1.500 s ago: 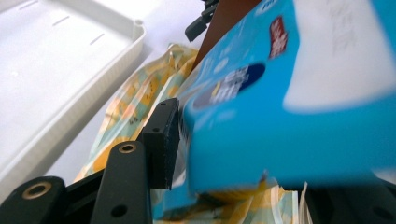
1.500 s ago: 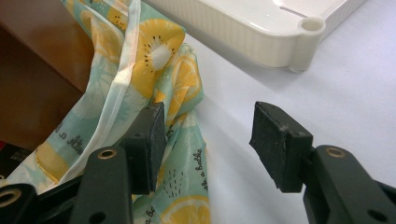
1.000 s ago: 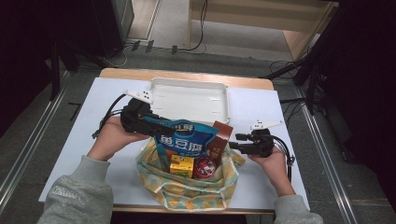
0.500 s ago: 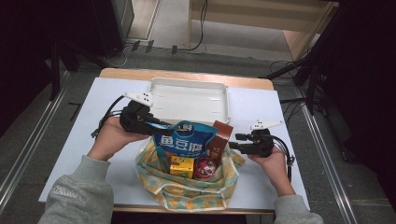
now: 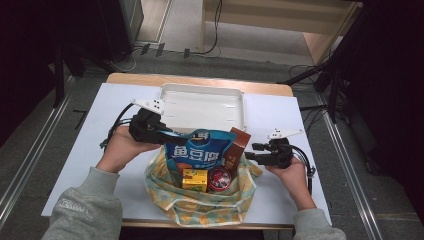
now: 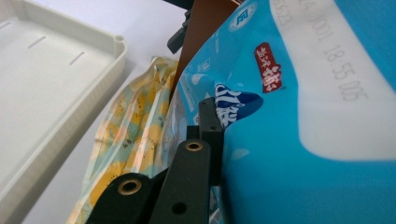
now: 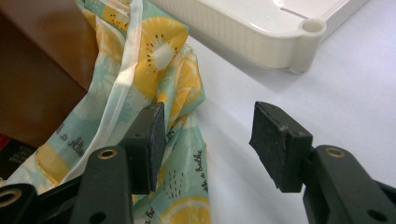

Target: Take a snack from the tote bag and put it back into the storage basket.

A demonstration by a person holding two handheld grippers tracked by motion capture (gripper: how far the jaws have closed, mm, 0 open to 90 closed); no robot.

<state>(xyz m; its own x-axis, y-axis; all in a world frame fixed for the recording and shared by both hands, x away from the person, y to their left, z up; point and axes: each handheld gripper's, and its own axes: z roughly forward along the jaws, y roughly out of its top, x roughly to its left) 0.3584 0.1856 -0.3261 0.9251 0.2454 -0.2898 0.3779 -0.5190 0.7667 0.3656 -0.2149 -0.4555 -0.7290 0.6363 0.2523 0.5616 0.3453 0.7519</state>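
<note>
A blue snack bag point(image 5: 197, 152) stands upright in a lemon-print cloth bag point(image 5: 200, 207) at the table's front, next to a brown box point(image 5: 236, 147), a yellow box point(image 5: 194, 180) and a red tin point(image 5: 219, 179). My left gripper point(image 5: 170, 134) has just been closing and is now shut on the blue bag's upper left edge. In the left gripper view the jaws point(image 6: 212, 116) pinch the blue bag point(image 6: 303, 93), with the cloth bag point(image 6: 130, 135) behind. My right gripper point(image 5: 248, 156) stands open beside the cloth bag's right rim. In the right gripper view point(image 7: 208, 135) its left pad point(image 7: 152, 140) lies against the cloth point(image 7: 173, 84).
A white plastic tray point(image 5: 202, 88) sits behind the cloth bag, its rim close to both grippers point(image 6: 93, 93) point(image 7: 261, 32). The white tabletop point(image 5: 90, 150) has bare room to the left and right. Cables trail from each gripper across the table.
The left gripper's jaws have come together on the blue bag's edge. Both hands and the right gripper have stayed where they were.
</note>
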